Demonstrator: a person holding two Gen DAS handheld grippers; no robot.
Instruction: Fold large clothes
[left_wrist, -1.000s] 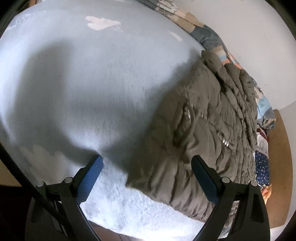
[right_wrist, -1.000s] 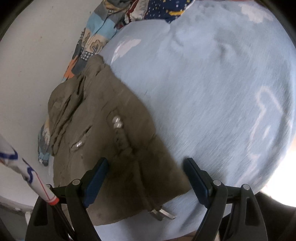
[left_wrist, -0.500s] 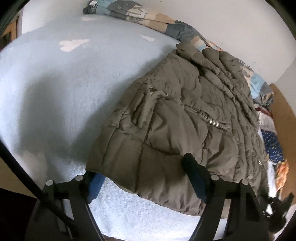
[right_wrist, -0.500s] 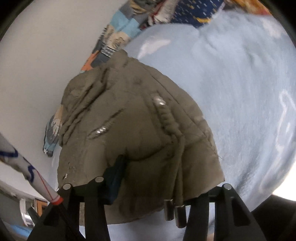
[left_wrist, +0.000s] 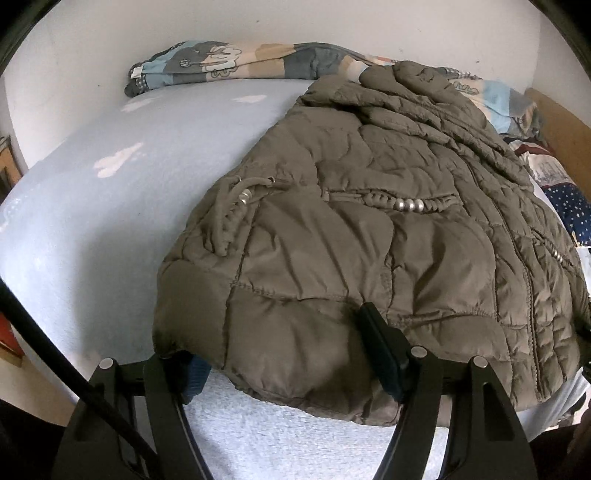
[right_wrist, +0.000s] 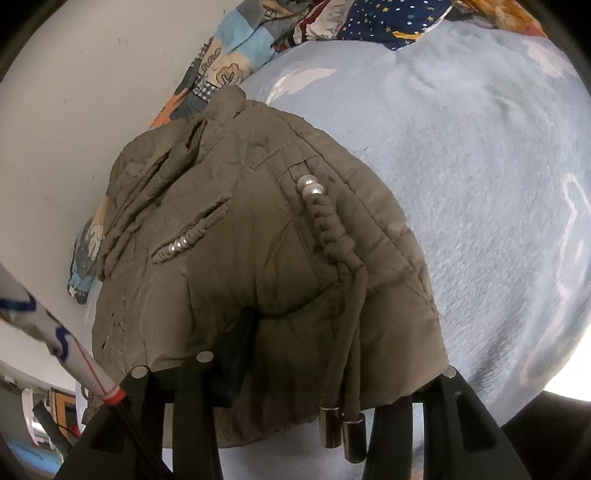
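Note:
An olive quilted jacket (left_wrist: 369, 229) lies spread on a light blue bed sheet (left_wrist: 147, 166), its collar toward the wall. My left gripper (left_wrist: 284, 354) straddles the near hem at the jacket's left corner. Its jaws are closing, and the right pad (left_wrist: 380, 354) dents the padding. In the right wrist view the jacket (right_wrist: 258, 240) has its other hem corner bunched in my right gripper (right_wrist: 328, 362), which is shut on it. The left pad (right_wrist: 236, 354) digs in; the right finger is hidden under the fabric. Two drawcords with metal ends (right_wrist: 343, 432) dangle over the hem.
A patterned blanket (left_wrist: 240, 62) lies rolled along the wall behind the jacket. Navy star-print bedding (right_wrist: 388, 22) is piled at the sheet's (right_wrist: 480, 147) far end, by a wooden board (left_wrist: 561, 125). A white pole with red and blue marks (right_wrist: 74, 354) crosses the right view's lower left.
Both grippers have come forward onto the jacket's near hem and narrowed from wide open onto it. The left view has rolled, so the jacket now lies straight ahead.

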